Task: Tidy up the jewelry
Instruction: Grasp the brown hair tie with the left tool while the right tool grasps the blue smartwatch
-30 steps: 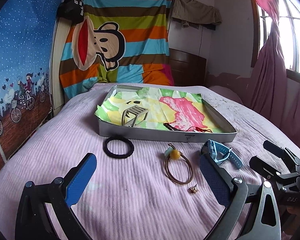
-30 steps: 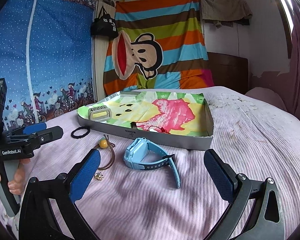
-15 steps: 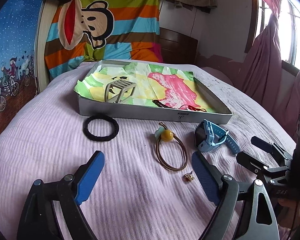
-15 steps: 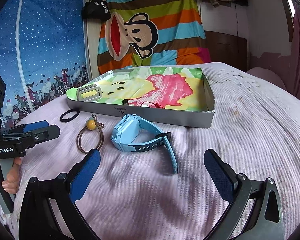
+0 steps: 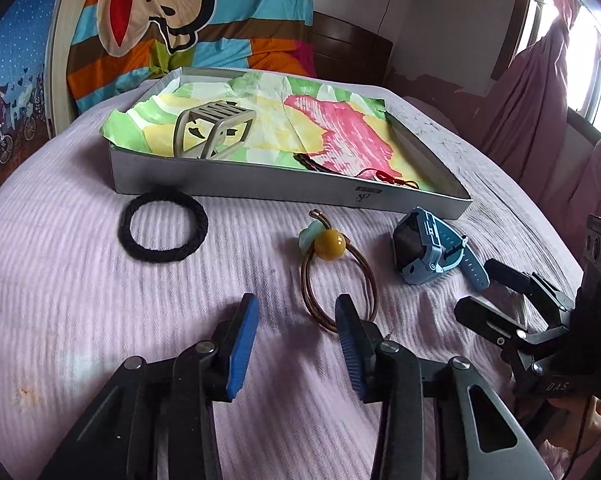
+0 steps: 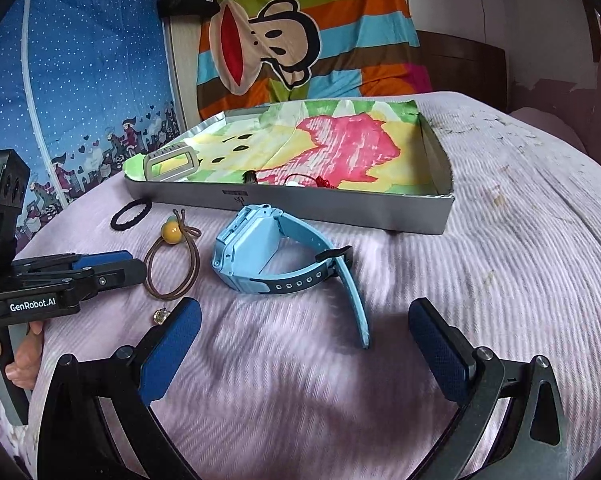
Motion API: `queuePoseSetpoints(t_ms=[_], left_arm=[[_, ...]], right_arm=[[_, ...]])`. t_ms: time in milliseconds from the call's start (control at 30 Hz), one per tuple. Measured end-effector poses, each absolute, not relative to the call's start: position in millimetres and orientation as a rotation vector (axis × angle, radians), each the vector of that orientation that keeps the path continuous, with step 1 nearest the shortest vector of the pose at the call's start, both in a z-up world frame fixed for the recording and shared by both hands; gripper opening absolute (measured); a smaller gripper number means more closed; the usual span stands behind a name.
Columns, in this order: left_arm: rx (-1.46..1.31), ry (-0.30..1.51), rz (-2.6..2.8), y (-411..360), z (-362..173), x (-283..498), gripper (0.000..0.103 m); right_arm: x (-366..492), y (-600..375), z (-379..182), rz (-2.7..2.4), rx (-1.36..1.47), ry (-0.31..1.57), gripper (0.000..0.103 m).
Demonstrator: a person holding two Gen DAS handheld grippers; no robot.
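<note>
Left wrist view: left gripper (image 5: 296, 320) tilted down, jaws just narrowed on nothing; right gripper (image 6: 304, 320) wide.

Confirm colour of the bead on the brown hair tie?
Mustard yellow bead, clearest in the left wrist view.

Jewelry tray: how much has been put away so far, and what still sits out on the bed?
Done: the tray already holds a grey watch band and a red cord. In hand: nothing; the left gripper, its jaws just closing, is empty by the brown hair tie, and the right gripper is open. Left: black hair tie, blue smartwatch, a small charm.
</note>
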State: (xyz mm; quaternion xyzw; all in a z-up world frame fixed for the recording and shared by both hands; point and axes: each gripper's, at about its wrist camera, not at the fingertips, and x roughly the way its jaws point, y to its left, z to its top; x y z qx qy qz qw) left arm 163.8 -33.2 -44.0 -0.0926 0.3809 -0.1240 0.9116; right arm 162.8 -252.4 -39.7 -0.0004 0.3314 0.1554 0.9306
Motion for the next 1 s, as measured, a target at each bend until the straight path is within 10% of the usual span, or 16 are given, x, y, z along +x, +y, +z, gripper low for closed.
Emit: queuePoseSetpoints(t_ms=[700,1000], left_arm=[[-0.203,0.778,-0.273,-36,-54,172,0.005],[-0.198,0.756,-0.265,-35,-52,168,0.004]], right_arm=[[200,-233,-51,0.369,0.044,0.702,0.101],[202,-233,-53,0.37,0.059,0.689,0.081]])
